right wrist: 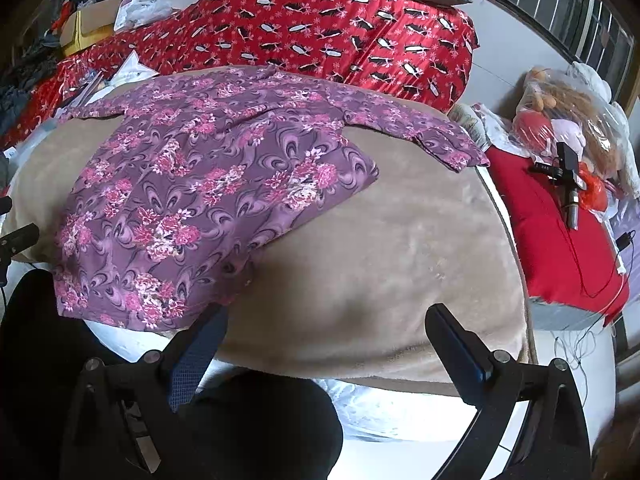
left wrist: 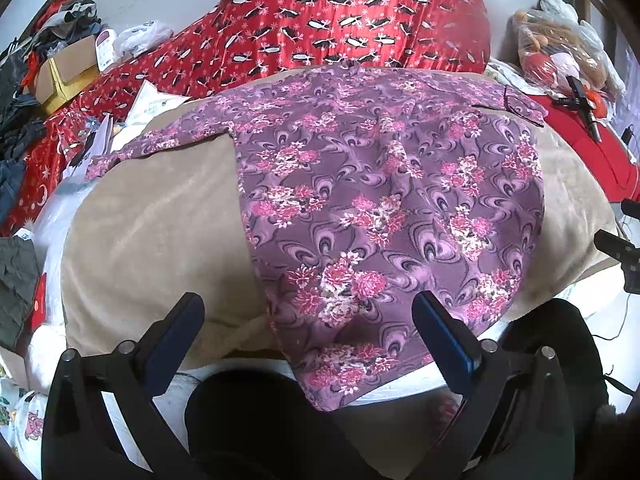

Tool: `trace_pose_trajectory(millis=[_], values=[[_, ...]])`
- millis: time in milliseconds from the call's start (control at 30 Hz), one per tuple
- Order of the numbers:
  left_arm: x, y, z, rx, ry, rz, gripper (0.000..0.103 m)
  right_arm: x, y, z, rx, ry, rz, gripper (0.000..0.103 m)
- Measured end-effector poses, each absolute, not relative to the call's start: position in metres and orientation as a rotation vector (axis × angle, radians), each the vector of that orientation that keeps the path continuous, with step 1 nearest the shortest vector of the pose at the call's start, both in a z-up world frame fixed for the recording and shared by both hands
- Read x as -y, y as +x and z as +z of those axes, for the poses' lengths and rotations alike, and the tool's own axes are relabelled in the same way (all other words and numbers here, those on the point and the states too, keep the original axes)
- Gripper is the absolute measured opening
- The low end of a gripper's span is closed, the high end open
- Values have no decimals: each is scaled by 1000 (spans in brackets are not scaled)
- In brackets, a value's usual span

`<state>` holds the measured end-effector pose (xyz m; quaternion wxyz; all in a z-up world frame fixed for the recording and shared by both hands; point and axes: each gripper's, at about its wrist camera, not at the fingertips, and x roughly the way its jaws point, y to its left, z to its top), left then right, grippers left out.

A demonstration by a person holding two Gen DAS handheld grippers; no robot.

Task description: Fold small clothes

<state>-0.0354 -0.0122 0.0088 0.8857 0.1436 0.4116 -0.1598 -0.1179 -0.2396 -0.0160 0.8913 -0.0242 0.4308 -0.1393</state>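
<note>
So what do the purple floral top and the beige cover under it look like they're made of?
The purple floral top looks like thin, matte printed knit or cotton: it lies limp with soft wrinkles. The beige cover looks like plush fleece: it has a short nap with a faint sheen.

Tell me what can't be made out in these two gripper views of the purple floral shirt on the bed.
- Purple floral shirt, left wrist view: part of its near hem is covered by the left gripper's fingers.
- Beige blanket, both views: the shirt hides what lies beneath it.
- Plastic bag, right wrist view: glare and crumpling blur its contents.
- Clothes pile, left wrist view: cut off by the fisheye edge.
</note>
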Motion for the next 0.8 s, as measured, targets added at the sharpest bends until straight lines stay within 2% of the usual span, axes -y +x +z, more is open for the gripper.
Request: trace_pose_trajectory(millis=[800], values=[[6, -28, 4, -907, 231, -346, 103, 243, -116, -12, -875, -8, -277, 100]])
